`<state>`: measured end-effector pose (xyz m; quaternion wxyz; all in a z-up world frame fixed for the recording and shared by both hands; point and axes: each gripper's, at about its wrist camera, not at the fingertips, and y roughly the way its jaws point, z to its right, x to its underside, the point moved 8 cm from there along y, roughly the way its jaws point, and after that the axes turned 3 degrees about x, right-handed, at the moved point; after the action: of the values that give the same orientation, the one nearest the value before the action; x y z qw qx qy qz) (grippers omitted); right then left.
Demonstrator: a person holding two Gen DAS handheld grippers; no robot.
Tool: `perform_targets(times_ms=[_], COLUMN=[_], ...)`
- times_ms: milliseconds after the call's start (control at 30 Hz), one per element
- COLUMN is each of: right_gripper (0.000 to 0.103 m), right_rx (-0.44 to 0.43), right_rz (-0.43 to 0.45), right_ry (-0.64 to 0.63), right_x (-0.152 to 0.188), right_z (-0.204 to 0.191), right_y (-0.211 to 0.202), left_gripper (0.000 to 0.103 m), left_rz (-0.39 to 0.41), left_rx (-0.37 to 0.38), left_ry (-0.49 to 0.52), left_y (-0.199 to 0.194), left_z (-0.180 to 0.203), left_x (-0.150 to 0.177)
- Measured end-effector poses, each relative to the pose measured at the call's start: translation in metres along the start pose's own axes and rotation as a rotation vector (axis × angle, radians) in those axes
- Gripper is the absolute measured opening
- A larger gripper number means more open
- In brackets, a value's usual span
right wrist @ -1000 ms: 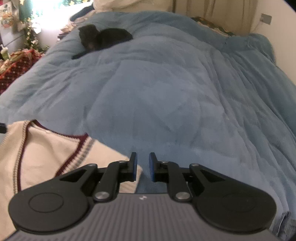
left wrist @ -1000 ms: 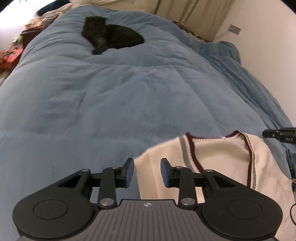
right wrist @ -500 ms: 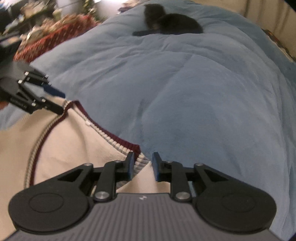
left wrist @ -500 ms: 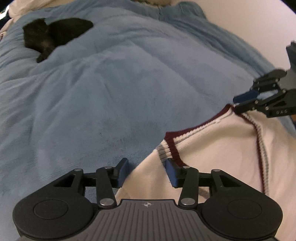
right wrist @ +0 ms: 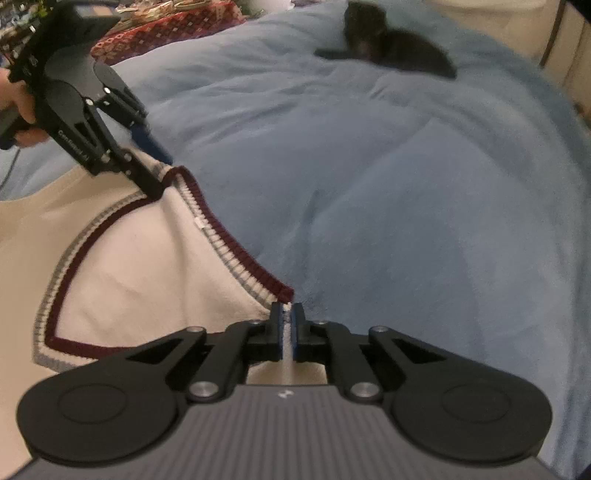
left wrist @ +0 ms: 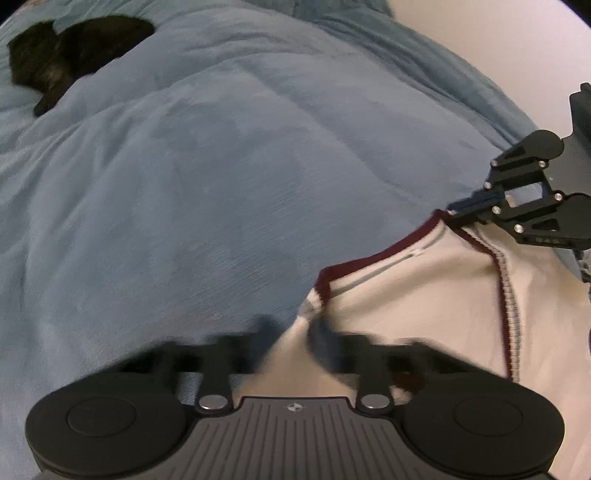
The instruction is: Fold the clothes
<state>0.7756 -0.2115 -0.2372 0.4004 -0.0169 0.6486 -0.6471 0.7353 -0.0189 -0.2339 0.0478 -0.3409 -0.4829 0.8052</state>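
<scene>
A cream knit sweater with a maroon-and-grey V-neck lies on the blue duvet. My left gripper is blurred, and its jaws are closing around the left shoulder by the collar, with fabric between them. The right wrist view shows the left gripper with its fingers still a little apart. My right gripper is closing its last bit, its pads pinching the other shoulder of the sweater. In the left wrist view the right gripper is clamped on the collar corner.
A black cat lies curled on the far part of the duvet, also seen as the cat. A pale wall borders the bed's right side. Red patterned fabric lies beyond the bed's left side. A hand holds the left gripper.
Both grippers dropped and rolled onto the sweater's shoulders beside the collar. The right jaws went from apart to pinching the fabric. The left jaws widened, then narrowed around it.
</scene>
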Motion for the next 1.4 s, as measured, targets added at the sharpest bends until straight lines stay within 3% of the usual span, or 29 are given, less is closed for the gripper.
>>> perform_targets(times_ms=[167, 300, 400, 467, 533, 667, 800, 933, 1133, 1300, 1400], right_gripper=[0.002, 0.003, 0.003, 0.007, 0.011, 0.01, 0.011, 0.013, 0.024, 0.024, 0.024], right_rx=[0.107, 0.101, 0.061, 0.028, 0.015, 0.07, 0.093, 0.041, -0.041, -0.094, -0.136], right_rz=[0.058, -0.006, 0.004, 0.025, 0.042, 0.023, 0.018, 0.049, -0.005, 0.042, 0.011], right_ry=[0.049, 0.057, 0.149, 0.201, 0.242, 0.248, 0.276, 0.297, 0.267, 0.271, 0.249], right_x=[-0.011, 0.005, 0.013, 0.016, 0.017, 0.025, 0.03, 0.029, 0.02, 0.004, 0.001], right_z=[0.019, 0.02, 0.03, 0.039, 0.049, 0.067, 0.073, 0.064, 0.042, 0.037, 0.031], right_y=[-0.012, 0.019, 0.027, 0.022, 0.012, -0.003, -0.021, -0.037, -0.011, -0.009, -0.004], left_gripper=[0.006, 0.015, 0.016, 0.021, 0.026, 0.032, 0.05, 0.05, 0.051, 0.051, 0.05], left_rz=[0.068, 0.024, 0.041, 0.054, 0.056, 0.036, 0.053, 0.087, 0.046, 0.049, 0.012], left_rx=[-0.008, -0.015, 0.071, 0.108, 0.097, 0.068, 0.061, 0.035, 0.002, 0.024, 0.008], left_ry=[-0.032, -0.091, -0.188, -0.222, -0.191, -0.167, -0.205, -0.183, -0.164, -0.144, -0.131], left_y=[-0.014, 0.008, 0.011, 0.004, -0.005, -0.021, -0.037, -0.044, -0.033, -0.044, -0.043], left_z=[-0.001, -0.018, -0.034, -0.041, -0.043, -0.046, -0.054, -0.047, -0.037, -0.032, -0.038], left_x=[-0.006, 0.006, 0.011, 0.014, 0.017, 0.023, 0.019, 0.003, -0.012, 0.001, 0.015])
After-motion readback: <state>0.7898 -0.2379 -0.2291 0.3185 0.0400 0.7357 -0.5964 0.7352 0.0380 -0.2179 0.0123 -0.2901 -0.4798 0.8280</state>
